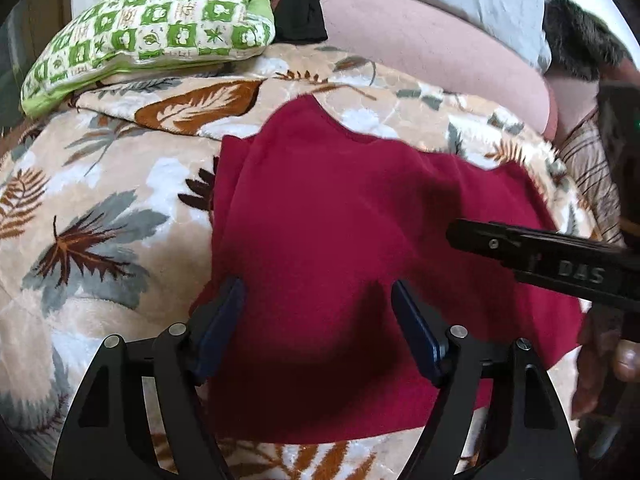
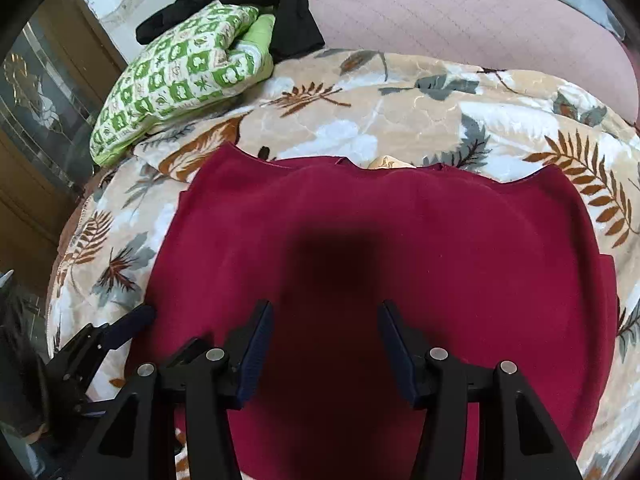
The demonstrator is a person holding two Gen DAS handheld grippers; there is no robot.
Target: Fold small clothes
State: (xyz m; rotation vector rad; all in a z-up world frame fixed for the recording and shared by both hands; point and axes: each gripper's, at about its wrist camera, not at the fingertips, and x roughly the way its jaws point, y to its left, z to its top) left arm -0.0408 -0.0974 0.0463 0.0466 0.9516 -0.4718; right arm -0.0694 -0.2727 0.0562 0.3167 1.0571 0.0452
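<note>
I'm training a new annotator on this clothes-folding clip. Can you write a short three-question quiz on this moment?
1. True or false: the red garment lies spread on the leaf-patterned blanket.
2. Which item lies partly on the green checked pillow? A) a black garment B) a white towel C) a blue sock
3. Fill in: the fingers of the left gripper and the right gripper both stand ____, with no cloth pinched between them.

Key: 1 true; 2 A; 3 open
</note>
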